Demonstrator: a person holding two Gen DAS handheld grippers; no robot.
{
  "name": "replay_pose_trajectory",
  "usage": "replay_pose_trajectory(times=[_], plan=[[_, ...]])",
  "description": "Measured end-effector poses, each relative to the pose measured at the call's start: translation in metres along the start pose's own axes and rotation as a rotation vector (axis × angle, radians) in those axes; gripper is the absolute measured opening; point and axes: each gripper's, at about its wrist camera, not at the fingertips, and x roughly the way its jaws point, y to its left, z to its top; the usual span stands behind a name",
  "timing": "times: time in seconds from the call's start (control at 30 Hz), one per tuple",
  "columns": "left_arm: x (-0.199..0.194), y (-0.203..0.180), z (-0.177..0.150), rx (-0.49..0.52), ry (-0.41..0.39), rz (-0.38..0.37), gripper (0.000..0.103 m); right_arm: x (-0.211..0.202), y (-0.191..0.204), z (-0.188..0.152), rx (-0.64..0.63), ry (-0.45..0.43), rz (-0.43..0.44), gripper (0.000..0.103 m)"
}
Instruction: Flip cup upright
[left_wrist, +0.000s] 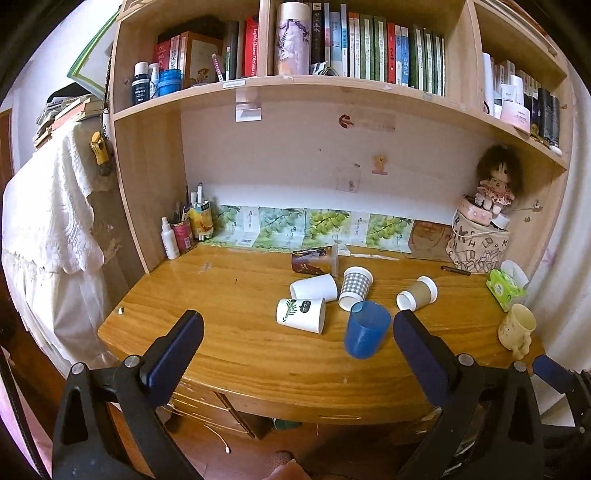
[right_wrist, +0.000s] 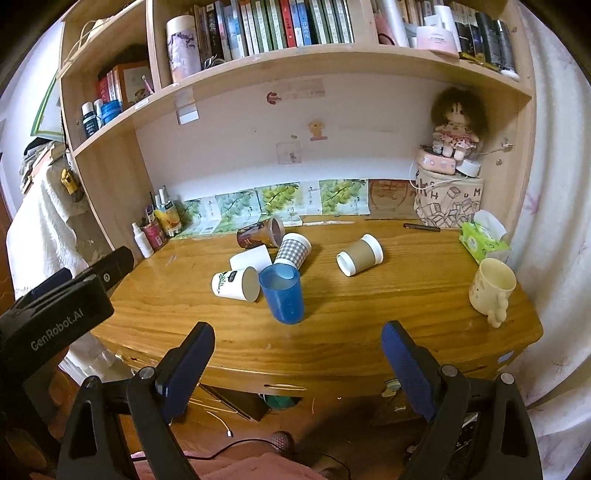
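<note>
1. Translucent blue plastic cup (right_wrist: 282, 293) stood mouth-up near the middle of the wooden desk (right_wrist: 369, 332), at the near edge of a cluster of cups; its rim touched or overlapped the white paper cup with a leaf print (right_wrist: 236, 284), lying on its side to its left.
2. Behind it lay a plain white paper cup (right_wrist: 251, 258), a grey checked paper cup (right_wrist: 293, 251) and a dark brown printed cup (right_wrist: 260, 232), all tipped over; contacts between them hard to separate.
3. A brown-sleeved paper cup (right_wrist: 360, 254) lay apart to the right.
4. A cream ceramic mug (right_wrist: 491, 288) stood upright at far right; contents not visible.
5. Left gripper (left_wrist: 297, 328) and right gripper (right_wrist: 297, 343) both had jaws spread wide, holding nothing, short of the desk's near edge.
</note>
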Motion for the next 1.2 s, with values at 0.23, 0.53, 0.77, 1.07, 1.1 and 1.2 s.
replay_pose_trajectory(times=[0.23,0.53,0.77,1.07,1.1,1.2], plan=[[0.000,-0.002,0.004,0.016,-0.022,-0.002,0.103,0.001,0.001,0.002,0.008,-0.005,0.001,0.094],[0.002,-0.004,0.007,0.031,-0.048,-0.005,0.103,0.004,0.002,0.005,0.010,-0.010,-0.006,0.103],[0.003,-0.006,0.009,0.043,-0.059,-0.005,0.103,0.008,0.004,0.006,0.013,-0.010,-0.005,0.103],[0.002,-0.009,0.008,0.061,-0.069,-0.006,0.103,0.012,0.003,0.008,0.019,0.001,-0.005,0.103],[0.002,-0.010,0.009,0.060,-0.068,-0.007,0.103,0.013,0.002,0.008,0.021,0.002,-0.005,0.103],[0.002,-0.010,0.009,0.061,-0.070,-0.008,0.103,0.015,0.000,0.007,0.025,0.007,-0.008,0.103]])
